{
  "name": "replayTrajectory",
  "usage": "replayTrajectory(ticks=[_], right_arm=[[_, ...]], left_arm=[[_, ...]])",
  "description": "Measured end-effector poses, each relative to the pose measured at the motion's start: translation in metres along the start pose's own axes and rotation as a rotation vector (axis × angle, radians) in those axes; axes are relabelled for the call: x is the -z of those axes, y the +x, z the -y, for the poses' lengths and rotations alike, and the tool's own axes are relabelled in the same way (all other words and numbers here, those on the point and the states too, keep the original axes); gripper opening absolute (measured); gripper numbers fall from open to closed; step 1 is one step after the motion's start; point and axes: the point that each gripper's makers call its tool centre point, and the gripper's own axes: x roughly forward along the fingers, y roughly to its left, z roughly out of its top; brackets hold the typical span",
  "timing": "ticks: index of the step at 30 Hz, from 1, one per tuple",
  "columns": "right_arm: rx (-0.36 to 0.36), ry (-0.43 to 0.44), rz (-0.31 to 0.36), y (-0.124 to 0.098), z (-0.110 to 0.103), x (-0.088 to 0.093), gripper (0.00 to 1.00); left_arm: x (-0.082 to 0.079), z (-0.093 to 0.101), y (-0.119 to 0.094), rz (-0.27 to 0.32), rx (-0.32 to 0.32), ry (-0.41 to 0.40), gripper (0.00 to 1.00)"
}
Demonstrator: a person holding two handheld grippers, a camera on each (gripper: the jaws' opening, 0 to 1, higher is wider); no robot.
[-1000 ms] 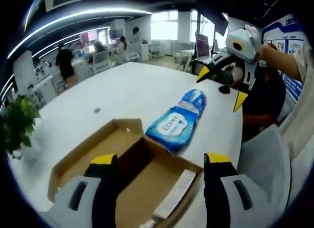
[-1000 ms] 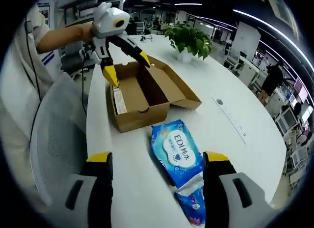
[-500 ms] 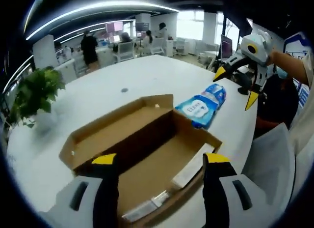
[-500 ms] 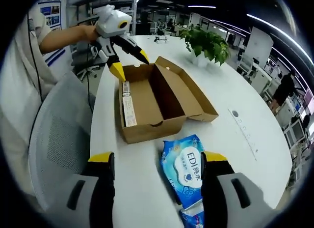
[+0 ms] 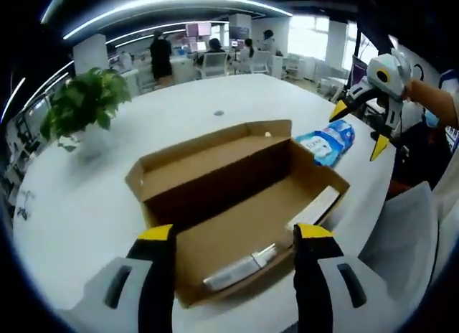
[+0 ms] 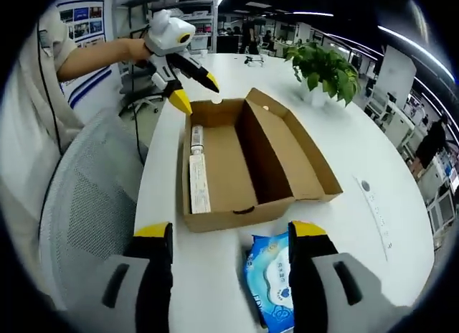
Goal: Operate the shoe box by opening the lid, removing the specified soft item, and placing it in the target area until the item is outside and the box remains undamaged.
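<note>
Both tongs have drawn back, the left tongs [image 5: 226, 232] and right tongs [image 6: 228, 230] spread and empty, the blue wipes pack [image 6: 272, 286] apparently resting on the table [image 5: 86, 204] beside the open shoe box [image 6: 247, 164], suggesting removal is complete.

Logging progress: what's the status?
Both grippers open, empty. Box open, wipes pack out on table. Nothing blocking.
</note>
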Motion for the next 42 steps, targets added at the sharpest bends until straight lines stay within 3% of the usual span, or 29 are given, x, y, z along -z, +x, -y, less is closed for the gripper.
replayTrajectory(ticks=[9, 13, 22, 30, 39, 42], right_arm=[[-0.07, -0.023, -0.013, 0.025, -0.004, -0.011, 0.57], [-0.093, -0.031, -0.026, 0.036, -0.005, -0.012, 0.56], [-0.126, -0.054, -0.05, 0.061, -0.003, -0.015, 0.52], [-0.19, -0.076, -0.085, 0.086, -0.008, -0.013, 0.5], [-0.27, -0.035, -0.096, 0.103, -0.018, -0.01, 0.48], [-0.278, -0.038, -0.107, 0.108, -0.021, -0.007, 0.45]], left_arm=[[0.03, -0.024, -0.013, -0.047, -0.081, -0.07, 0.59], [0.042, -0.029, -0.015, -0.068, -0.099, -0.135, 0.5], [0.053, -0.037, -0.01, -0.051, -0.105, -0.31, 0.33], [0.062, -0.045, -0.005, -0.076, -0.125, -0.36, 0.19], [0.07, -0.05, -0.002, -0.105, -0.151, -0.374, 0.05], [0.071, -0.051, -0.001, -0.106, -0.147, -0.389, 0.05]])
